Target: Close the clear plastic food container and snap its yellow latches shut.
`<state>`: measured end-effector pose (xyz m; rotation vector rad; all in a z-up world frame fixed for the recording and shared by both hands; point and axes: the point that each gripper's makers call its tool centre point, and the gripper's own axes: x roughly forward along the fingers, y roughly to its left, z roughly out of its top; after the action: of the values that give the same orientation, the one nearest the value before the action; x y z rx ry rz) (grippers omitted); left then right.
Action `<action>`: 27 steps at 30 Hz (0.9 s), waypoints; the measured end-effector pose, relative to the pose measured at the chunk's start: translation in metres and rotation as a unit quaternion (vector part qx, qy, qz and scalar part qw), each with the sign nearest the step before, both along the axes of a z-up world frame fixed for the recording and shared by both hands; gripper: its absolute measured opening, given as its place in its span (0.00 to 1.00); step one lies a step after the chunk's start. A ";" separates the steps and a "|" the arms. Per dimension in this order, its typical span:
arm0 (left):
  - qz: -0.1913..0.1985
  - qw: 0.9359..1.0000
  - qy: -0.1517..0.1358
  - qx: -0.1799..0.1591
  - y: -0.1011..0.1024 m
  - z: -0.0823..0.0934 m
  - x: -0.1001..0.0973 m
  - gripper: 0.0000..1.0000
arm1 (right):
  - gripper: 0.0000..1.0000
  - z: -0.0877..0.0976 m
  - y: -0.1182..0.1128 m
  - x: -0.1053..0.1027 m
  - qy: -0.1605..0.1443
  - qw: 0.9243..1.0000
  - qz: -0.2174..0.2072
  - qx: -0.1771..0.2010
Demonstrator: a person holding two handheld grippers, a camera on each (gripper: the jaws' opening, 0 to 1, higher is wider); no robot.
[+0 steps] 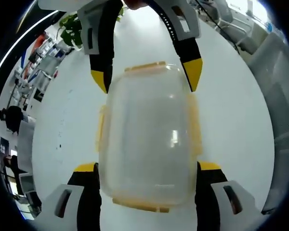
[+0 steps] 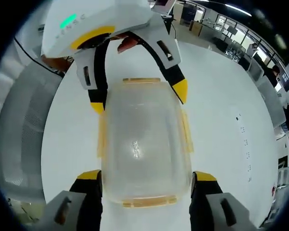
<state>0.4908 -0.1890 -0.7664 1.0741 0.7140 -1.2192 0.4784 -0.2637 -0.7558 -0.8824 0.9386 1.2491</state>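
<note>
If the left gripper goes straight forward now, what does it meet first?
The left gripper already straddles the clear plastic food container with yellow latches, so it would slide along it. Beyond waits the right gripper, facing it; depth is unclear.

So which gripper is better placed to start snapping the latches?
No clear winner. The left gripper and right gripper straddle opposite ends of the container symmetrically, each with an end latch near its jaws. I'd start with whichever is steadier.

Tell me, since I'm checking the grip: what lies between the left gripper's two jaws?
The clear container with yellow latches sits between the left gripper jaws, on the white table, in the left gripper view.
</note>
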 end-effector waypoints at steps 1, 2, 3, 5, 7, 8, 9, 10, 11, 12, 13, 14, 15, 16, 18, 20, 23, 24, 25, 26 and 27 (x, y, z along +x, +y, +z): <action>0.000 1.000 0.001 0.000 0.001 0.000 0.000 0.79 | 0.74 0.000 0.001 0.000 0.000 1.000 0.000 0.000; 0.004 1.000 0.005 -0.002 0.002 0.001 -0.002 0.79 | 0.74 0.000 0.003 -0.002 0.000 1.000 0.001 0.001; 0.008 1.000 0.008 -0.005 0.003 0.001 -0.002 0.79 | 0.74 0.000 0.004 -0.003 0.000 1.000 0.001 0.001; 0.011 1.000 0.010 -0.006 0.006 0.002 -0.003 0.79 | 0.74 0.000 0.007 -0.005 0.000 1.000 0.001 0.003; 0.010 1.000 0.008 -0.002 0.009 0.001 -0.005 0.79 | 0.74 0.000 0.010 -0.006 0.001 1.000 0.000 0.005; 0.009 1.000 0.007 -0.001 0.010 0.001 -0.006 0.79 | 0.74 0.000 0.012 -0.006 0.001 1.000 0.000 0.005; 0.009 1.000 0.007 0.000 0.012 0.001 -0.007 0.79 | 0.74 0.000 0.014 -0.008 0.001 1.000 0.001 0.005; 0.009 1.000 0.007 0.000 0.014 0.001 -0.008 0.79 | 0.74 0.000 0.015 -0.009 0.001 1.000 0.001 0.005; 0.009 1.000 0.006 0.000 0.016 0.001 -0.009 0.79 | 0.74 0.000 0.017 -0.009 0.002 1.000 0.002 0.005; 0.009 1.000 0.006 0.000 0.018 0.001 -0.009 0.79 | 0.74 0.000 0.019 -0.010 0.002 1.000 0.003 0.006; 0.010 1.000 0.006 0.000 0.019 0.001 -0.010 0.79 | 0.74 0.000 0.021 -0.011 0.002 1.000 0.004 0.007; 0.011 1.000 0.006 0.000 0.022 0.001 -0.011 0.79 | 0.74 0.000 0.023 -0.011 0.003 1.000 0.004 0.008; 0.011 1.000 0.006 0.000 0.023 0.001 -0.011 0.79 | 0.74 0.000 0.025 -0.012 0.003 1.000 0.006 0.009; 0.013 1.000 0.006 0.001 0.026 0.001 -0.012 0.79 | 0.74 0.000 0.027 -0.012 0.003 1.000 0.007 0.010; 0.017 1.000 0.006 0.000 0.031 0.001 -0.013 0.79 | 0.74 0.000 0.032 -0.013 0.003 1.000 0.010 0.012; 0.020 1.000 0.006 0.000 0.035 0.001 -0.014 0.79 | 0.74 0.000 0.037 -0.013 0.003 1.000 0.014 0.012; 0.025 1.000 0.004 0.004 0.043 0.000 -0.015 0.79 | 0.74 0.000 0.044 -0.014 0.002 1.000 0.018 0.012; 0.028 1.000 0.003 0.007 0.047 0.000 -0.016 0.79 | 0.74 0.000 0.048 -0.014 0.001 1.000 0.021 0.013; 0.030 1.000 0.002 0.008 0.049 0.000 -0.016 0.79 | 0.74 0.000 0.050 -0.014 0.001 1.000 0.023 0.013; 0.032 0.999 0.002 0.007 0.052 0.000 -0.017 0.79 | 0.74 0.000 0.053 -0.014 0.001 1.000 0.024 0.013; 0.035 0.999 0.002 0.006 0.055 0.000 -0.017 0.79 | 0.74 0.000 0.056 -0.014 0.001 1.000 0.026 0.014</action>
<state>0.4739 -0.1338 -0.7666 1.0473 0.7566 -1.1589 0.4643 -0.2076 -0.7559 -0.8895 0.9019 1.3051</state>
